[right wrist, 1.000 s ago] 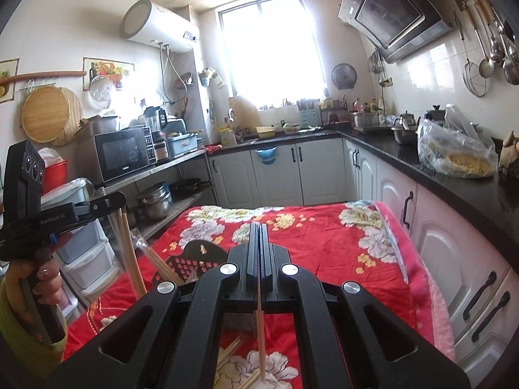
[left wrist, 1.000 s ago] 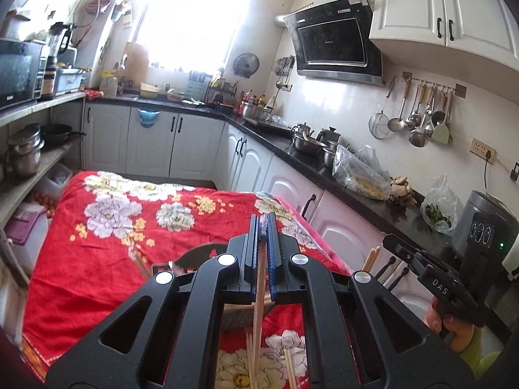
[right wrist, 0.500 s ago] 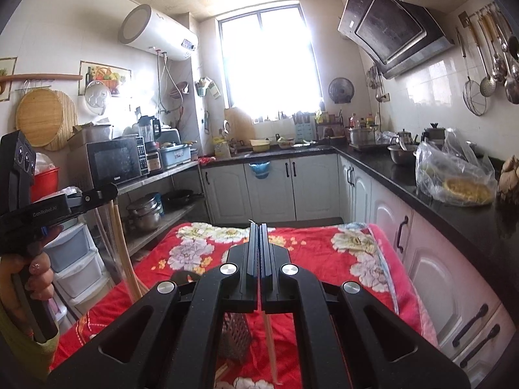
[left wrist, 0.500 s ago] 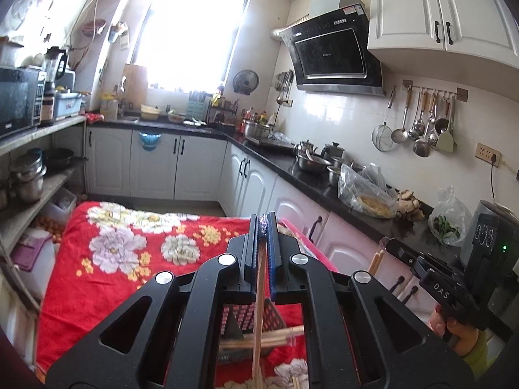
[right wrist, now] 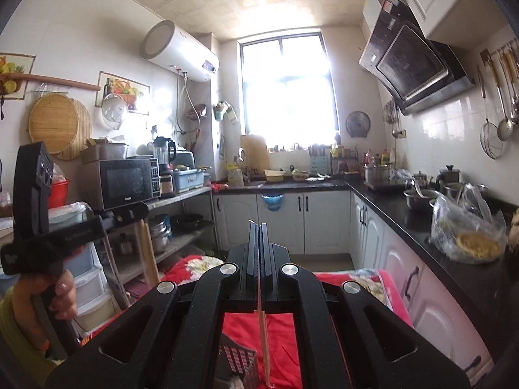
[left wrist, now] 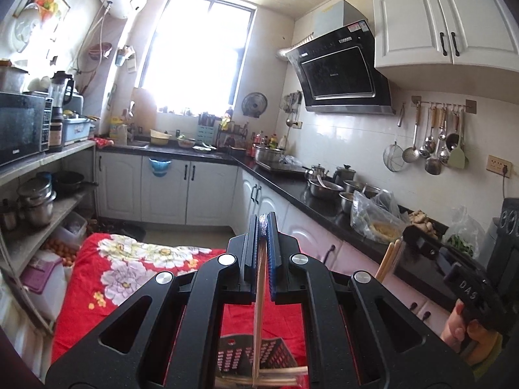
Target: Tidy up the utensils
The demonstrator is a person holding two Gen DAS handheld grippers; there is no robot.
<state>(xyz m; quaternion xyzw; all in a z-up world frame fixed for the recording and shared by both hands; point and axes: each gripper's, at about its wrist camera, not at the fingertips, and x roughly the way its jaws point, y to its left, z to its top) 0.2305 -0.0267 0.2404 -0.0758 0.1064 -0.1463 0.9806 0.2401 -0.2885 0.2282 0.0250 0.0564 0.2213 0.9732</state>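
Observation:
In the left wrist view my left gripper (left wrist: 263, 223) is shut on wooden chopsticks (left wrist: 258, 317) that hang down between its jaws. Below them sits a black perforated basket (left wrist: 240, 355) with more chopsticks (left wrist: 282, 372) lying across it. My right gripper (left wrist: 408, 236) is at the right, held by a hand, with chopsticks (left wrist: 387, 261) hanging from it. In the right wrist view my right gripper (right wrist: 258, 230) is shut on thin chopsticks (right wrist: 263, 334) above the basket (right wrist: 238, 359). My left gripper (right wrist: 138, 210) appears at the left with its chopsticks (right wrist: 146, 253) hanging.
A table with a red floral cloth (left wrist: 129, 275) lies below both grippers. A black countertop (left wrist: 311, 201) with pots and bags runs along the right. Shelves with a microwave (right wrist: 125, 183) and pots stand at the left. Ladles hang on the right wall (left wrist: 431, 142).
Both grippers have risen with their chopsticks still gripped. The table and basket have dropped toward the bottom of both views, and more of the ceiling shows.

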